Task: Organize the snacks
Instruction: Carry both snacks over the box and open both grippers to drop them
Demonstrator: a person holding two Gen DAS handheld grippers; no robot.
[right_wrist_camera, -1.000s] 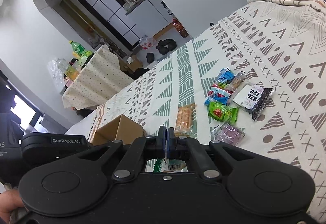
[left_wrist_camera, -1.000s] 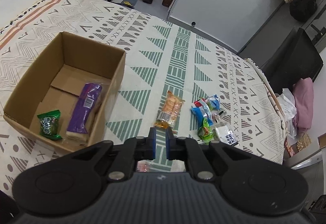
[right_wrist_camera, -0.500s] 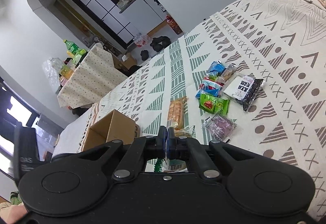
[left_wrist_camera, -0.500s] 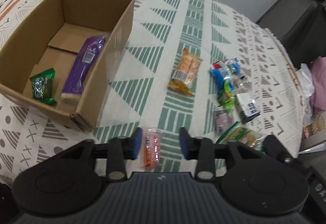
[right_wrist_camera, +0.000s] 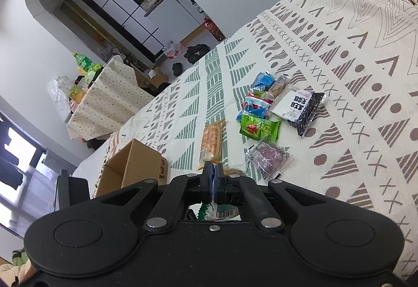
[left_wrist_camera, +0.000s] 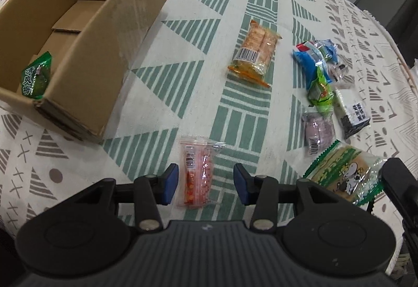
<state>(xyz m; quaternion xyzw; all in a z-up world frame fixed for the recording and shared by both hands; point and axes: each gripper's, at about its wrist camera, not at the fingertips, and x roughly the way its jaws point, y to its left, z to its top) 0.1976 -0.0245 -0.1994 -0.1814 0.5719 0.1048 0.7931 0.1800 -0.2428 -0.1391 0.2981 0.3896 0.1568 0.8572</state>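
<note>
- Claw point(left_wrist_camera: 205, 184) on the left: a second ago its blue pads were nearly together high over the surface point(left_wrist_camera: 245, 114); now they stand apart, released, straddling the pink-red snack packet point(left_wrist_camera: 199, 172), which lies flat between them, apparently untouched.
- The view has dropped closer to the cloth, and the cardboard box point(left_wrist_camera: 104, 51) now fills the upper left.
- Judged from this, the left side is lining up to pick this packet and carry it to the box; closing on it is not yet done.
- Right claw point(right_wrist_camera: 214, 179) looks the same as a second ago: clenched on a thin wrapper edge, seemingly the green-trimmed cow packet point(left_wrist_camera: 344, 174) seen at the left view's right edge.
- Loose snacks, an orange cracker pack point(left_wrist_camera: 254, 51) and a cluster beyond it, remain on the cloth, well apart from the box.
- Hidden: the near wall masks most of the box's floor; only a green sachet point(left_wrist_camera: 36, 76) shows.
- The packet's lower end is cut off behind the claw body.
</note>
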